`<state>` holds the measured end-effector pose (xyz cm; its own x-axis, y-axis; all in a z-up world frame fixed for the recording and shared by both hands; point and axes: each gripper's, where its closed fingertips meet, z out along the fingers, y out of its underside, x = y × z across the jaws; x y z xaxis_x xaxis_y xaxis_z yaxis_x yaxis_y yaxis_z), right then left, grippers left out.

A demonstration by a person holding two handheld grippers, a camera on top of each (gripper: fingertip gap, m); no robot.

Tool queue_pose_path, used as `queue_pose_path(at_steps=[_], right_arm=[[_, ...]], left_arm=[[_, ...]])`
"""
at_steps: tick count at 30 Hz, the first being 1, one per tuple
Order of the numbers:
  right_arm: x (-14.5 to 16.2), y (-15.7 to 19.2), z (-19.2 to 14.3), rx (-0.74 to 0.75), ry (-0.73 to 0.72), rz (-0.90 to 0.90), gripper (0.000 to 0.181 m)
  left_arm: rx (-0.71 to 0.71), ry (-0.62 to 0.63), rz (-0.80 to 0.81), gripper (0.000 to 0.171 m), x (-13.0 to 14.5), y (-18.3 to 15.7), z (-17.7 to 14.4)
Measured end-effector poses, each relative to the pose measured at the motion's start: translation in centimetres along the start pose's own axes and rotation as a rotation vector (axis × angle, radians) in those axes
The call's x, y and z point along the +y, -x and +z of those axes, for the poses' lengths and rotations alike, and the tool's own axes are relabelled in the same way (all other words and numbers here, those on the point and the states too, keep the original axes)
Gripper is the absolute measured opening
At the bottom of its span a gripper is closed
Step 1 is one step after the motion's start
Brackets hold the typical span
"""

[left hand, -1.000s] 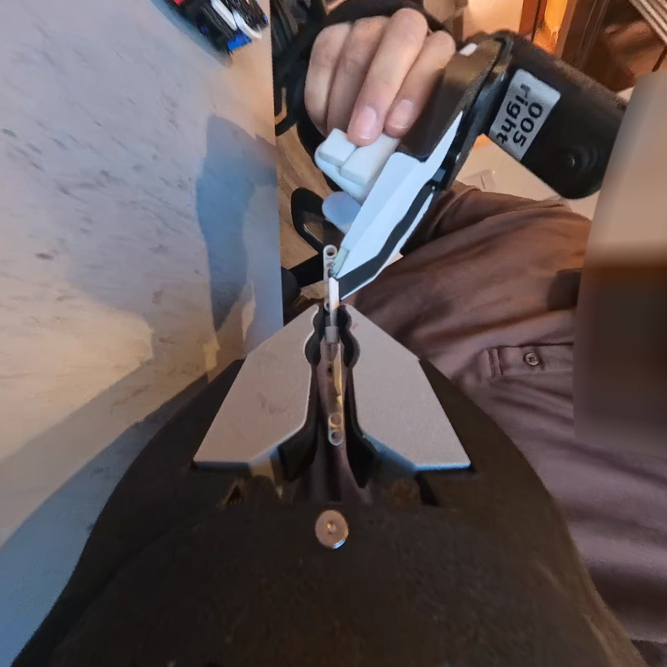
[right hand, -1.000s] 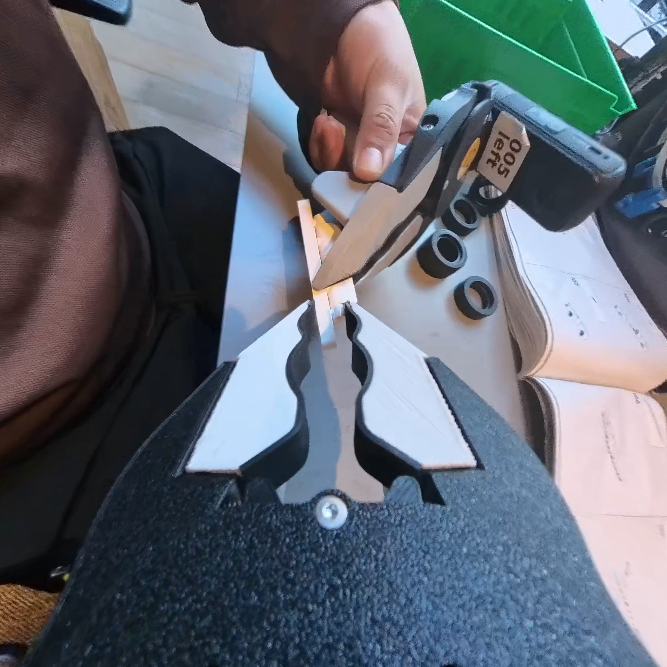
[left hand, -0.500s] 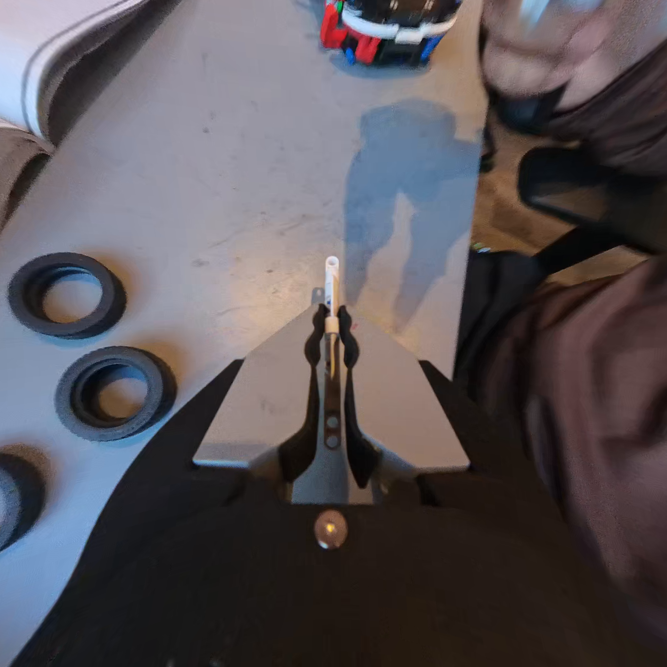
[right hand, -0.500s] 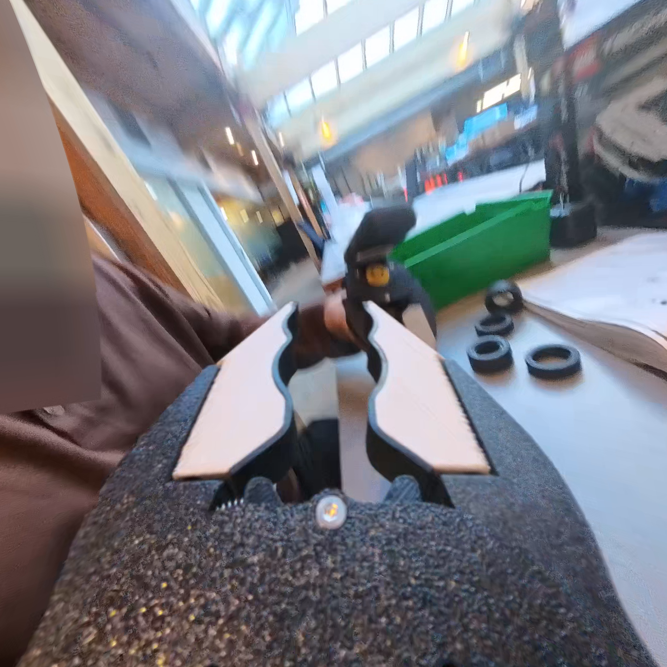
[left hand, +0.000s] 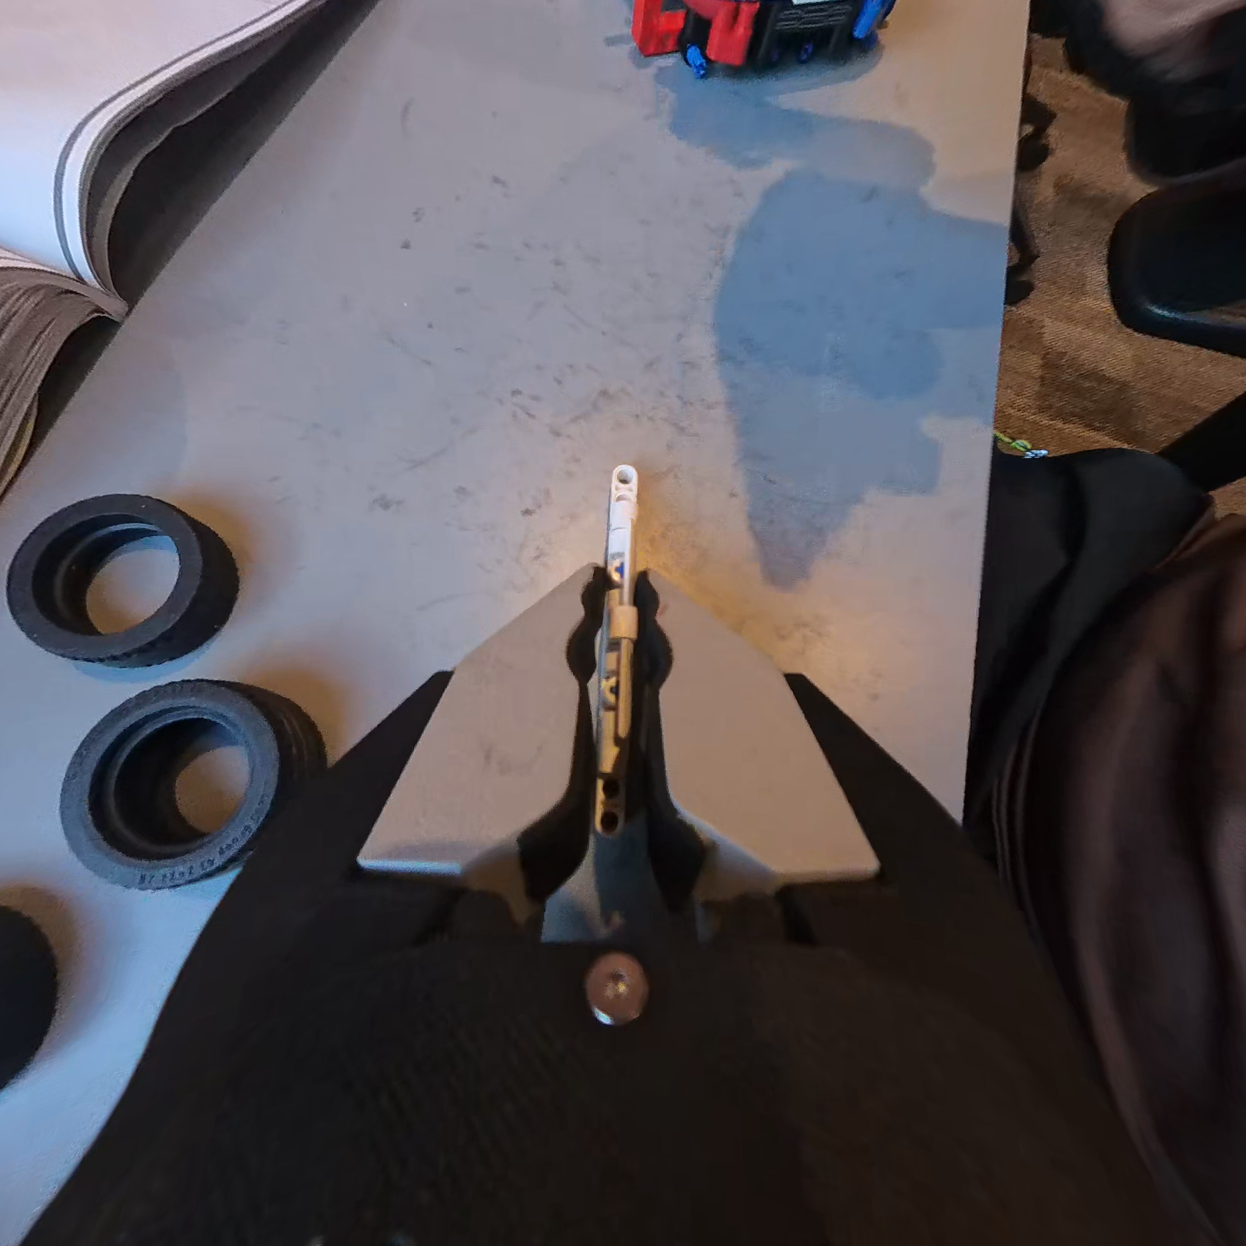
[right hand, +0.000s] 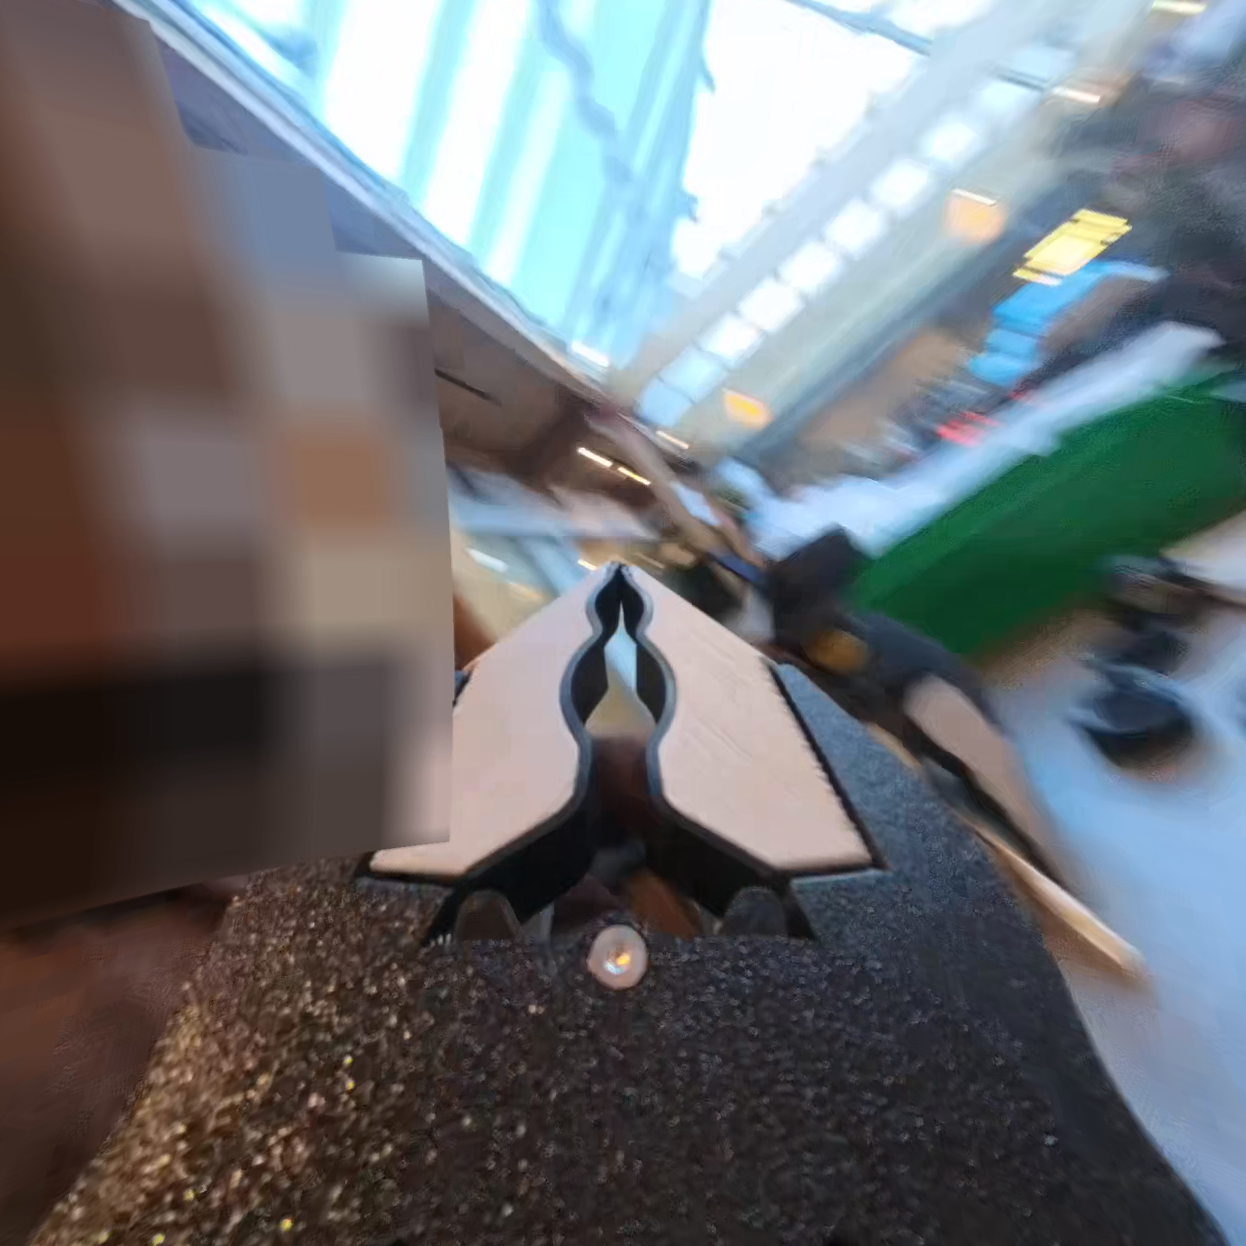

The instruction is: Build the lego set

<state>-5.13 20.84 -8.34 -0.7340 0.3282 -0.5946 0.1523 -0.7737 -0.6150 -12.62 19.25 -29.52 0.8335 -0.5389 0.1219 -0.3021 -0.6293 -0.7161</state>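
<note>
My left gripper (left hand: 617,581) is shut on a thin white lego beam (left hand: 621,526) with holes along it, held edge-on above the grey table (left hand: 472,303). The beam's tip sticks out past the fingertips. A red, black and blue lego model (left hand: 748,30) stands at the table's far edge. My right gripper (right hand: 619,573) is shut and empty, raised and pointing up and away from the table. The right wrist view is blurred by motion.
Black rubber tyres (left hand: 121,600) (left hand: 182,782) lie on the table to the left. An open instruction booklet (left hand: 74,168) lies at the far left. A green bin (right hand: 1052,519) stands at the right. The table's right edge (left hand: 998,404) borders a chair and a person's dark clothing. The grippers' ends are close to 20 centimetres from one another.
The grippers have parted. My left gripper swung over the table, still holding the beam. My right gripper let go, lifted away, opened and then shut empty.
</note>
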Motion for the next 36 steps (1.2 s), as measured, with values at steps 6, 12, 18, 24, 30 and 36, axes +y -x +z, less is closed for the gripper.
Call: queue_pose_path(at_steps=[6,12,18,24,30,36], right_arm=[[4.1,-8.4,-3.0,0.624,0.423,-0.452,0.000],[7.7,-12.4,-5.3,0.817,0.852,-0.789,0.024],[11.0,-13.9,-5.3,0.762,1.070,-0.995,0.046],[12.6,-14.3,-4.5,0.680,1.197,-1.195,0.036],[12.9,-13.8,-4.6,0.650,1.226,-1.307,0.010],[11.9,-15.5,-6.1,0.776,1.234,-1.222,0.032]], left_arm=[[0.005,-0.001,0.001,0.010,0.5,0.2,-0.6],[0.203,0.003,-0.220,0.005,0.6,-0.3,-1.0],[0.475,-0.035,-0.470,0.005,-0.4,-1.7,-1.9],[0.643,-0.020,-0.489,0.005,-1.1,-3.6,-2.5],[0.766,0.000,-0.501,0.005,-1.6,-5.1,-3.1],[0.563,0.030,-0.431,0.005,-0.9,-3.1,-1.6]])
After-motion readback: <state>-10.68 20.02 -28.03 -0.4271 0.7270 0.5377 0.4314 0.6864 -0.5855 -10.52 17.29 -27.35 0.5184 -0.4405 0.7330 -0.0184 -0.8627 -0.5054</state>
